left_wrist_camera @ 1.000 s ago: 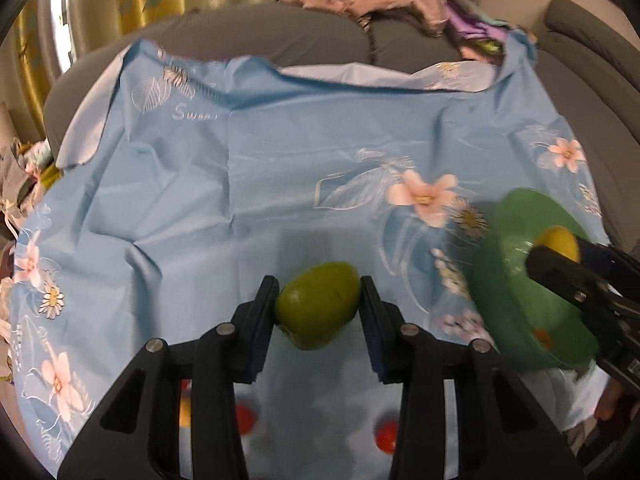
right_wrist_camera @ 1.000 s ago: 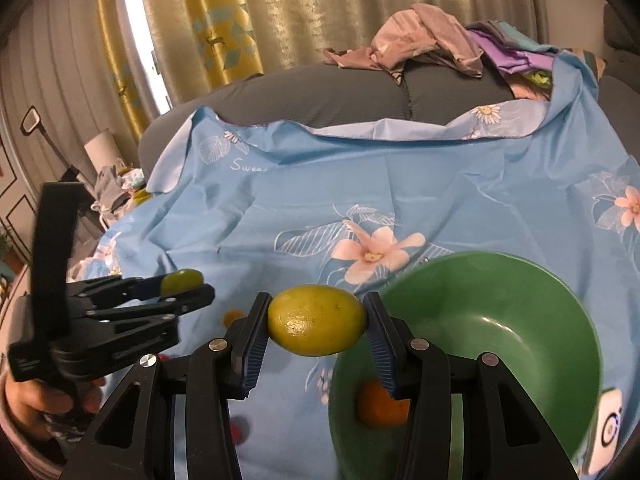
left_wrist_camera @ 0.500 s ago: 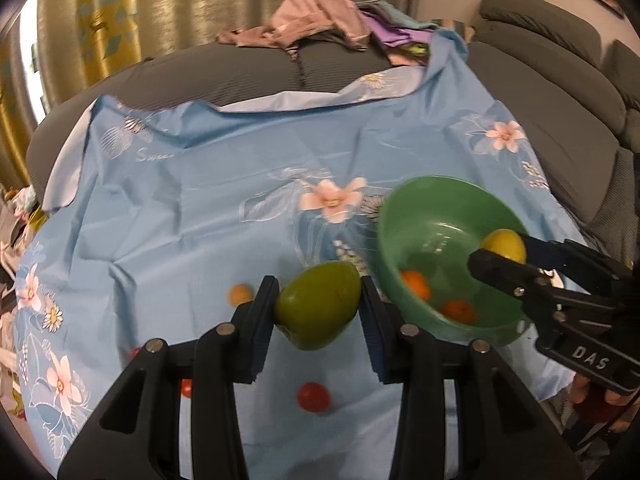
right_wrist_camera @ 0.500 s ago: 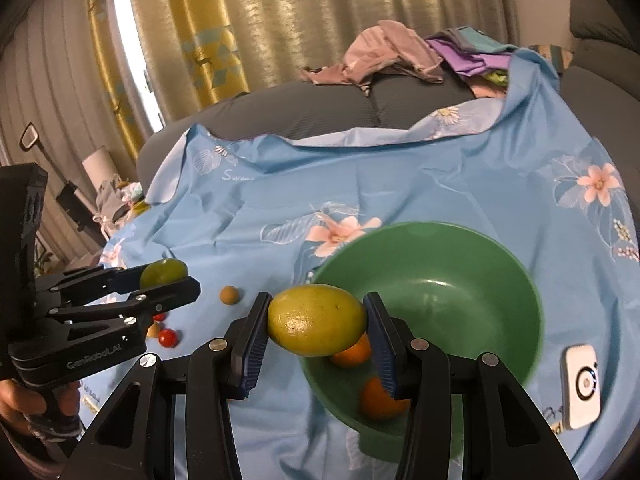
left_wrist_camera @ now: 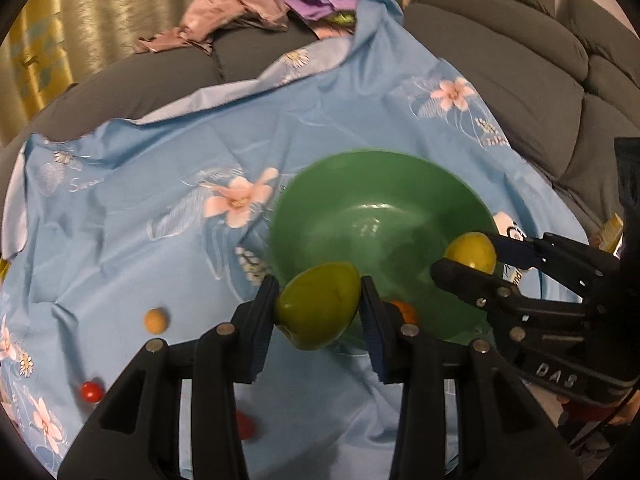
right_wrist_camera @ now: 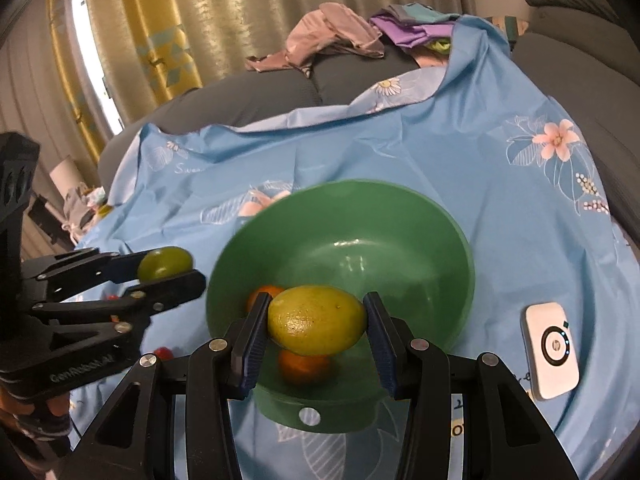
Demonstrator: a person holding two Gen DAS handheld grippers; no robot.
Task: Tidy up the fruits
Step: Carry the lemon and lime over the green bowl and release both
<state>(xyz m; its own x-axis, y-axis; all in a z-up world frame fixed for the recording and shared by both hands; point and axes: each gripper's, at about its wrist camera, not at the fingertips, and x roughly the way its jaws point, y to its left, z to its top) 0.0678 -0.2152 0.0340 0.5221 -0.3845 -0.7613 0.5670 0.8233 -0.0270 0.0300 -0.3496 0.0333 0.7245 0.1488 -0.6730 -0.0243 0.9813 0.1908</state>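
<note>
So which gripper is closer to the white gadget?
Right. The right gripper is over the bowl beside the white gadget; the left gripper is across the bowl.

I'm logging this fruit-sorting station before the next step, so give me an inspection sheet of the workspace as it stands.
Surface: blue floral cloth, wrinkled, draped over a grey sofa.
Job's things: green bowl holding two orange fruits; green fruit and yellow fruit held in the grippers; small orange and red fruits loose on the cloth.
Clutter: white pocket device beside the bowl.
Grippers: left gripper shut on the green fruit; right gripper shut on the yellow fruit.
Cables: nothing seen.
Surroundings: clothes pile, curtains.
</note>
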